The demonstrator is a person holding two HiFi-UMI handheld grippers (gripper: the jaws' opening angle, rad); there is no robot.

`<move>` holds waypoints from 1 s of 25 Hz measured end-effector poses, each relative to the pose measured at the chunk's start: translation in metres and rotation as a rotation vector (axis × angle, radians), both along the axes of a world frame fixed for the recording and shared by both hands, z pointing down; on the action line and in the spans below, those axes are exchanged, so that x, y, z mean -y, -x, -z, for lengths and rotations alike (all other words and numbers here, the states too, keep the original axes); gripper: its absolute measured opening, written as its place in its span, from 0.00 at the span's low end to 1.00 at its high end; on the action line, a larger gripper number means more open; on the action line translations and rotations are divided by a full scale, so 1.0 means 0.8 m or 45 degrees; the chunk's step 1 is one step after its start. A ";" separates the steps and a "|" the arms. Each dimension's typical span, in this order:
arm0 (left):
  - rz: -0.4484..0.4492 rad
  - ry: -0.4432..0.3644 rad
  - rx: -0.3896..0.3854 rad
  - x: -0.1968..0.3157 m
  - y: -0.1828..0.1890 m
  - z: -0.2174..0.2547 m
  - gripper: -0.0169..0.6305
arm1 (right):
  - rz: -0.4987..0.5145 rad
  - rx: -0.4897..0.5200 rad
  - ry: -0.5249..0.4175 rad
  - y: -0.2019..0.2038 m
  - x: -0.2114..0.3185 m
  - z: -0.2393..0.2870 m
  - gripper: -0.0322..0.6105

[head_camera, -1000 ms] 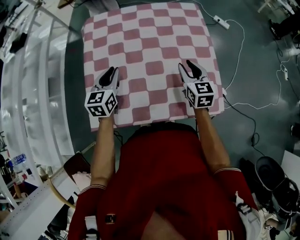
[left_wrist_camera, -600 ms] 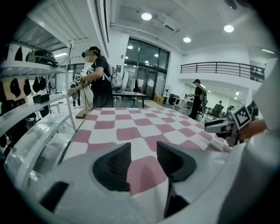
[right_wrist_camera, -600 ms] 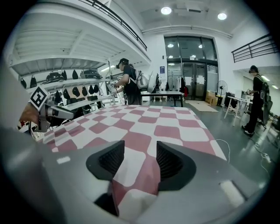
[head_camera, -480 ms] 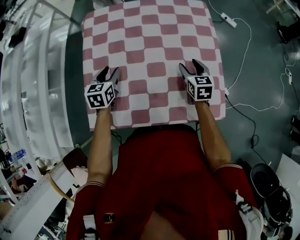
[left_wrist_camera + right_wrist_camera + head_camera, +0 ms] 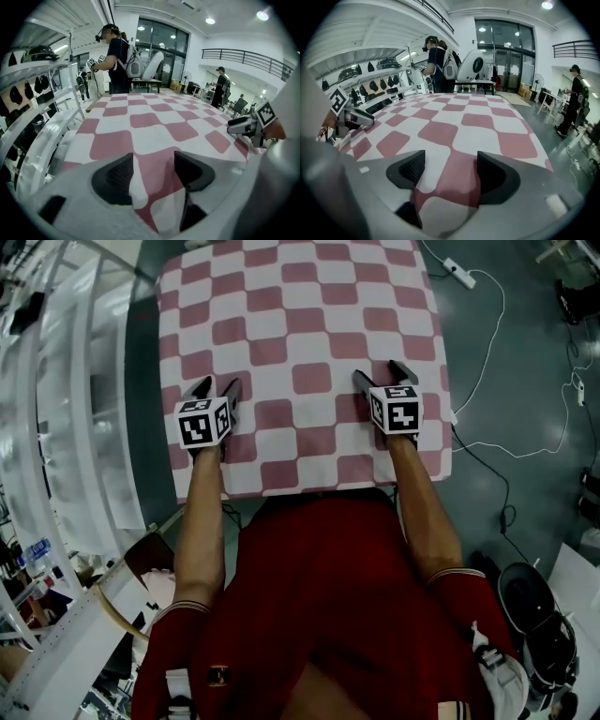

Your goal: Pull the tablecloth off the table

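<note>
Nearest the person, the left gripper (image 5: pixel 217 387) and the right gripper (image 5: pixel 382 374) are sitting low over the near edge of the surface, one toward each near corner. They are lying level with each other, so neither hand is standing closer to the work. Both pairs of fingers (image 5: pixel 115 180) have just been opening and are standing wide apart, pinching nothing. In each gripper view the checked tablecloth (image 5: pixel 300 324) is lying flat directly beneath and between them. The cloth is covering the whole surface and hiding it, its near hem hanging over the edge just behind the grippers and its long axis running straight away from the person. By my reading, the fingers are needing only to close on the cloth under them, then draw it back toward the body. Beyond the far edge, people (image 5: pixel 117 56) are standing.
</note>
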State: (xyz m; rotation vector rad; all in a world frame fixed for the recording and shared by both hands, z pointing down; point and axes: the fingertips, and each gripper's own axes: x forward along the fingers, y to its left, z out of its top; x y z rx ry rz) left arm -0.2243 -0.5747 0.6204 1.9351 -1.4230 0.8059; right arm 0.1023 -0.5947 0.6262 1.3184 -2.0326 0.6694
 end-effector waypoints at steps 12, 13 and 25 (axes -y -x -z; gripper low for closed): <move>-0.094 0.055 0.086 -0.002 -0.007 -0.007 0.35 | -0.009 -0.007 0.037 0.004 0.000 -0.001 0.56; -0.107 0.056 0.087 -0.002 -0.009 -0.006 0.33 | -0.009 -0.009 0.038 0.005 0.000 0.000 0.55; -0.228 0.057 0.061 0.004 -0.035 0.000 0.10 | -0.009 -0.053 0.016 0.028 -0.004 0.010 0.24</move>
